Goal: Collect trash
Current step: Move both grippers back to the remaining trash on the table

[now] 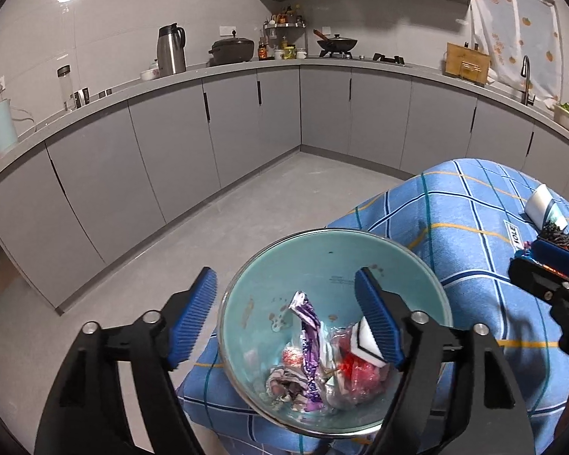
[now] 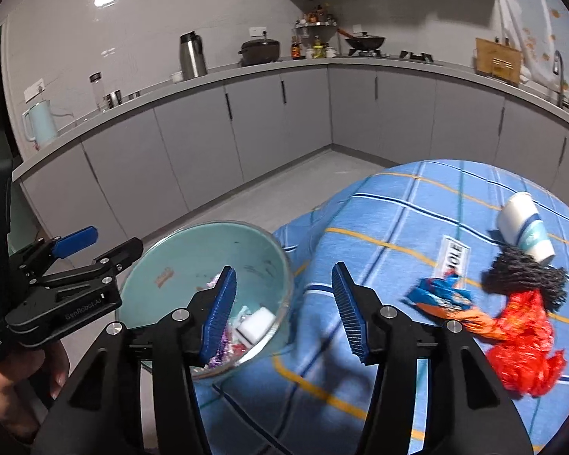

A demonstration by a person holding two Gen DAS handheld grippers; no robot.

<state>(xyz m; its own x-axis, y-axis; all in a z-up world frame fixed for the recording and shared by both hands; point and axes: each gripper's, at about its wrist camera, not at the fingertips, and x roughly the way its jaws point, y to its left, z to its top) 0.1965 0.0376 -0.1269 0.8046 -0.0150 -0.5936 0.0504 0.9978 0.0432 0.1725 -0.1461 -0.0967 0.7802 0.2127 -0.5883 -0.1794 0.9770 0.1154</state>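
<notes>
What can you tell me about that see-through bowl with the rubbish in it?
The bowl is round, deep and clear, like glass or plastic, tinted pale teal with a few brownish smears inside. It sits upright at the near left edge of the blue checked tablecloth. In its bottom lies crumpled trash: a purple wrapper, red plastic and a small white block. Whether either gripper touches it cannot be told.
</notes>
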